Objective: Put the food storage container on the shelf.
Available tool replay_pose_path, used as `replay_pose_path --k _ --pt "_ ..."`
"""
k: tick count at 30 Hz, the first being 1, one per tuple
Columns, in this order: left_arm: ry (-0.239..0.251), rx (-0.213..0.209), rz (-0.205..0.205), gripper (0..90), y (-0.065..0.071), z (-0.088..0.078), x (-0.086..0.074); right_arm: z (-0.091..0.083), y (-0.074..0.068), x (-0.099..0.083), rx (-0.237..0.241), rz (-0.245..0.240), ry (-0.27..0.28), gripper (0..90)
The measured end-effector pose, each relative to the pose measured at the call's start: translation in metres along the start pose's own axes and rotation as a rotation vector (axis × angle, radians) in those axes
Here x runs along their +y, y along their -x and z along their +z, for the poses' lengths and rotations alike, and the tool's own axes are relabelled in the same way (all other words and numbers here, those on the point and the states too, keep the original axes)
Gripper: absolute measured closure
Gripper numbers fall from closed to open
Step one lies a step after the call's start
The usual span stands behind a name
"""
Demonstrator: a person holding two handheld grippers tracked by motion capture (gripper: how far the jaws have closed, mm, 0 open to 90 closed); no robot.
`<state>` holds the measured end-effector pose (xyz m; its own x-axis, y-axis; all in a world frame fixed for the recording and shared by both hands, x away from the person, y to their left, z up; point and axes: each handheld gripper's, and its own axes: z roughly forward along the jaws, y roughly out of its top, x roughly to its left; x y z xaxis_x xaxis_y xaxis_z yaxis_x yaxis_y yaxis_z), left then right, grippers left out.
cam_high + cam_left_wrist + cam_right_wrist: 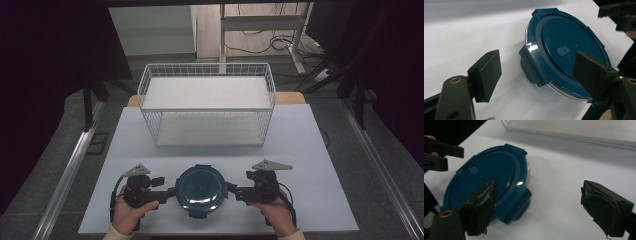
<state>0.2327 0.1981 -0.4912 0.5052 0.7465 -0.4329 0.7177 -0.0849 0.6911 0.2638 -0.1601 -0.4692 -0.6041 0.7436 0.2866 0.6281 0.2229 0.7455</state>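
A round clear container with a dark blue clip-on lid (pixel 200 189) lies flat on the white table near the front edge, between my two grippers. My left gripper (pixel 171 193) stands open at its left side. In the left gripper view the lid (pixel 569 47) lies ahead, and one of its side clips (pixel 533 65) sits in the gap of the left gripper (pixel 539 75). My right gripper (pixel 231 190) stands open at the container's right side. In the right gripper view the lid (pixel 489 175) and a side clip (pixel 517 202) lie by the left jaw of the right gripper (pixel 542 207).
A white wire basket (pixel 207 110) with a flat white floor stands at the back middle of the table (pixel 310 165). Metal rails run along both sides of the table. A desk frame and cables are on the floor behind.
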Motion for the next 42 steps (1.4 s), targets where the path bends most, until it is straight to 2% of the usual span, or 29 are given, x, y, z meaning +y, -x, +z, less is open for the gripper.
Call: replay_pose_path --k 3,5,7,9,10,13,18,21,26,28,31,35,36,42 --pt "-0.008 -0.006 -0.035 22.0 -0.004 0.006 0.004 0.009 -0.003 -0.006 0.029 0.044 -0.012 13.4" --pt "-0.025 -0.019 -0.053 21.7 -0.006 0.012 0.005 0.018 -0.004 -0.011 0.042 0.052 -0.056 12.7" --pt "-0.033 -0.044 -0.071 22.0 -0.007 0.015 0.005 0.024 -0.005 -0.015 0.063 0.073 -0.069 12.6" --pt "-0.043 -0.068 -0.092 21.5 -0.008 0.018 0.004 0.033 -0.008 -0.021 0.106 0.124 -0.092 10.9" --pt "-0.051 -0.076 -0.098 21.5 -0.009 0.018 0.004 0.033 -0.008 -0.021 0.106 0.124 -0.092 10.9" --pt "-0.061 -0.102 -0.133 21.5 -0.013 0.021 0.002 0.039 -0.012 -0.022 0.137 0.164 -0.097 11.2" --pt "-0.075 -0.170 -0.199 21.5 -0.017 0.031 0.000 0.047 -0.016 -0.023 0.190 0.229 -0.107 11.2" --pt "-0.091 -0.228 -0.243 21.6 -0.020 0.038 -0.003 0.051 -0.015 -0.024 0.198 0.253 -0.111 11.5" --pt "-0.103 -0.287 -0.284 25.0 -0.021 0.044 -0.005 0.054 -0.016 -0.026 0.236 0.314 -0.126 14.7" --pt "-0.102 -0.270 -0.284 27.8 -0.020 0.044 -0.006 0.054 -0.016 -0.026 0.235 0.333 -0.124 16.4" --pt "-0.097 -0.277 -0.322 30.1 -0.021 0.044 -0.007 0.051 -0.014 -0.027 0.232 0.353 -0.116 20.6" --pt "-0.098 -0.275 -0.347 32.1 -0.022 0.042 -0.007 0.050 -0.009 -0.028 0.244 0.399 -0.105 25.9" --pt "-0.098 -0.275 -0.349 33.2 -0.021 0.041 -0.008 0.049 -0.007 -0.028 0.249 0.423 -0.097 28.3" --pt "-0.082 -0.275 -0.331 37.8 -0.017 0.033 -0.008 0.045 -0.005 -0.031 0.260 0.469 -0.071 33.0"
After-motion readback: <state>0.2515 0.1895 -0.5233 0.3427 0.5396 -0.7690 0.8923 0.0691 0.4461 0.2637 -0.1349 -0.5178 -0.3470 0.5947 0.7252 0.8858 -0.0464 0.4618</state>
